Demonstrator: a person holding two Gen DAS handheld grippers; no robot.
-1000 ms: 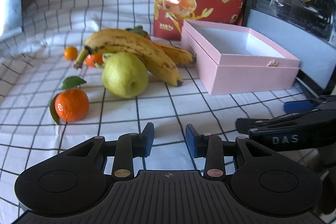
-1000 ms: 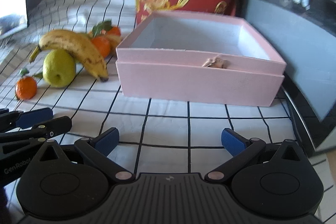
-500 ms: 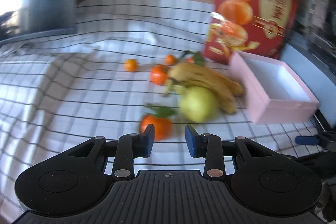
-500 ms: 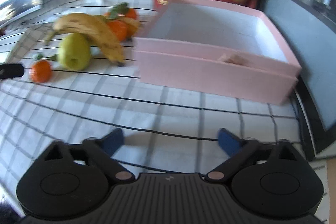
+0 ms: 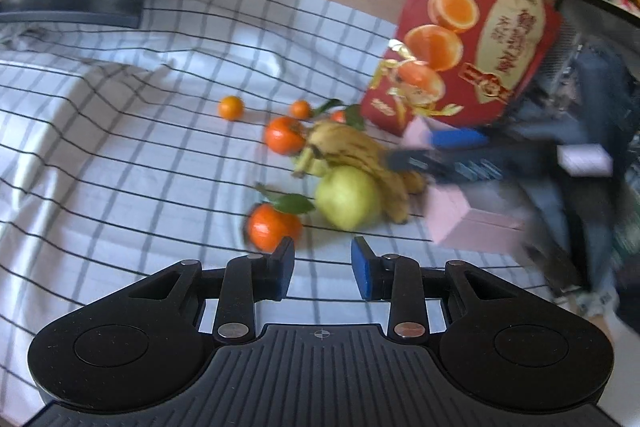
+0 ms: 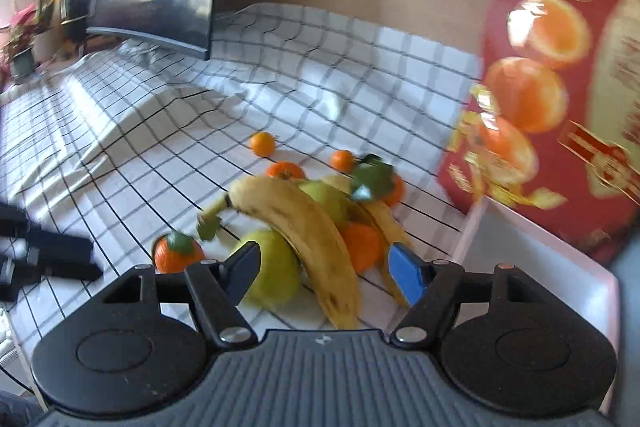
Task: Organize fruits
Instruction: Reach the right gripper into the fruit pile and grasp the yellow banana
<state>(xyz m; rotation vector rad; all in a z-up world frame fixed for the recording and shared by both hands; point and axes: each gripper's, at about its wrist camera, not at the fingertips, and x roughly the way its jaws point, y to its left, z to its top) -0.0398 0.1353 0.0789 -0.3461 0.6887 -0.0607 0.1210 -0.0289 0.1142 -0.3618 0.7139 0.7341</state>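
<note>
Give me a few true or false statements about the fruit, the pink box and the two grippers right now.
1. The left gripper holds a tangerine. False: nothing is between its fingers.
2. A banana lies over the green pear. True.
3. The pink box already holds fruit. False: the part in view is bare.
4. A red bag stands behind the fruit. True.
5. The right gripper grips the banana. False: its jaws are closing, pads clear of it.

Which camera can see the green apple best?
The left wrist view. There the green apple shows almost whole, beside the bananas on the checked cloth. In the right wrist view the apple is blurred and partly hidden behind a banana and a gripper finger.
</note>
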